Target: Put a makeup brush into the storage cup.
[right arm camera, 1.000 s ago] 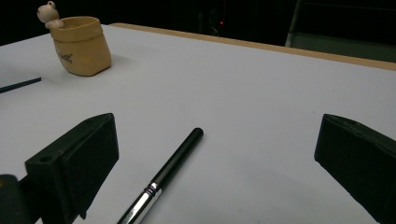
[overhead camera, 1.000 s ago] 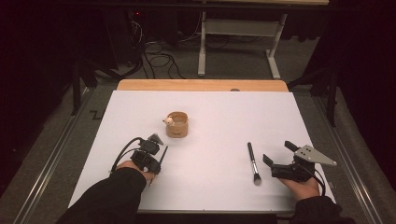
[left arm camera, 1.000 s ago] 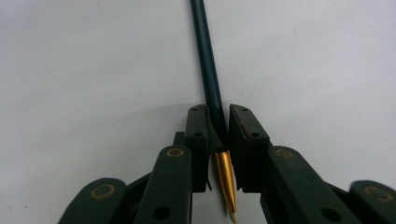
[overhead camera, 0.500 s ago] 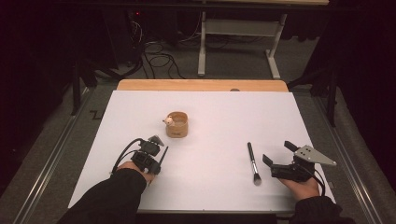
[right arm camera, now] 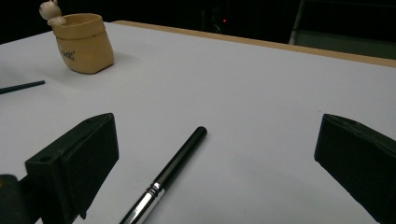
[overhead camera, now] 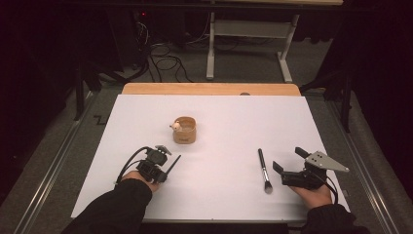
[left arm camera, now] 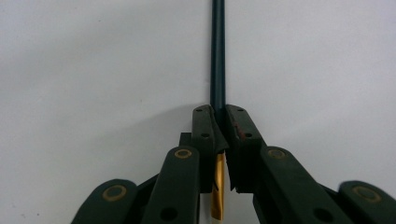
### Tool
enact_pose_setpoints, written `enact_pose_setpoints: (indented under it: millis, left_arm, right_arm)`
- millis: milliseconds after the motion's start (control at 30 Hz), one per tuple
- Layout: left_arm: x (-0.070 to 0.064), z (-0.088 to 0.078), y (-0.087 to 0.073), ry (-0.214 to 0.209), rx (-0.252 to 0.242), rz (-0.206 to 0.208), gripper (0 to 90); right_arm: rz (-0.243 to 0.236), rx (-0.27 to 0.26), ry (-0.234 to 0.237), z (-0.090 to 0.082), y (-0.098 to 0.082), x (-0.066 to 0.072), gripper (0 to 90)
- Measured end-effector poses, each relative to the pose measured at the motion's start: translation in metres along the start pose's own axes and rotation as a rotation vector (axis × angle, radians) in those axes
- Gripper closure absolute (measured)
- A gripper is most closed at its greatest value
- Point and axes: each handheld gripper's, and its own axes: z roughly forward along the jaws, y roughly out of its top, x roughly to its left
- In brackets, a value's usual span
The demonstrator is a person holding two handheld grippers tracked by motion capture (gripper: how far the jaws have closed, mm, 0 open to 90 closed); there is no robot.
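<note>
While the left tongs (overhead camera: 169, 165) lie low on the white desk (overhead camera: 229, 122), clenched on a thin dark pencil (left arm camera: 217, 56) whose shaft runs straight out past the tips, the left forearm comes in from the bottom edge, angled up and to the right. The jaws have just been closing on that pencil. The right tongs (overhead camera: 288, 165) rest released, jaws spread wide, just beside a black makeup brush (overhead camera: 263, 169) lying flat; a tan pot (overhead camera: 185, 130) stands farther back.

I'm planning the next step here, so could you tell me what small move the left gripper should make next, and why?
Probably lift and carry toward the holder: the left gripper is shut on the thin dark stick, which rests low over the white table.
</note>
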Motion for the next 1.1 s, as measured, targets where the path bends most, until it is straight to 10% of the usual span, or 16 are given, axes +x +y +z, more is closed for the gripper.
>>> enact_pose_setpoints:
  millis: [467, 1100]
  left_arm:
    - [0.004, -0.011, 0.001, -0.069, -0.028, 0.021, 82.9]
    - [-0.005, -0.071, 0.013, -0.068, -0.098, 0.142, 82.8]
  right_arm:
    - [0.010, 0.002, -0.002, 0.000, -0.001, -0.001, 0.3]
    - [0.010, -0.001, 0.005, 0.000, 0.000, 0.000, 0.3]
